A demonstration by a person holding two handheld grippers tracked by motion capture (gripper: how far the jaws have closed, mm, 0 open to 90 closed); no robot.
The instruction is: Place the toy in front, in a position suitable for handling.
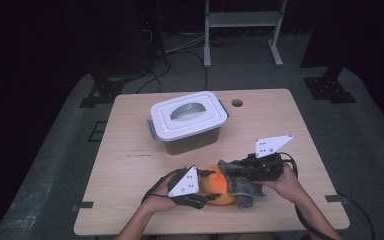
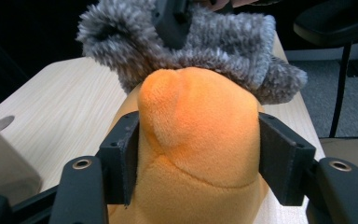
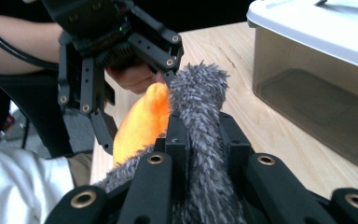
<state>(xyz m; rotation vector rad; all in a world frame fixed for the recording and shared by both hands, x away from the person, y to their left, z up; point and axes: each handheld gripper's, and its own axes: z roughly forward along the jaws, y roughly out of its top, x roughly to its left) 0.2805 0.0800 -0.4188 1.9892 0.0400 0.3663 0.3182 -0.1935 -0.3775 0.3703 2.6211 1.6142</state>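
A: From the high view, where's the toy?

B: The orange plush lies at the counter's near edge, between the left gripper and the right gripper, its grey furry cover on the right. A lidded box sits behind.

A: And the left gripper view?

B: Jaws half open, pressed on both sides of the orange plush; grey furry cover beyond.

A: Right gripper view?

B: Jaws nearly closed, pinching the grey furry cover.
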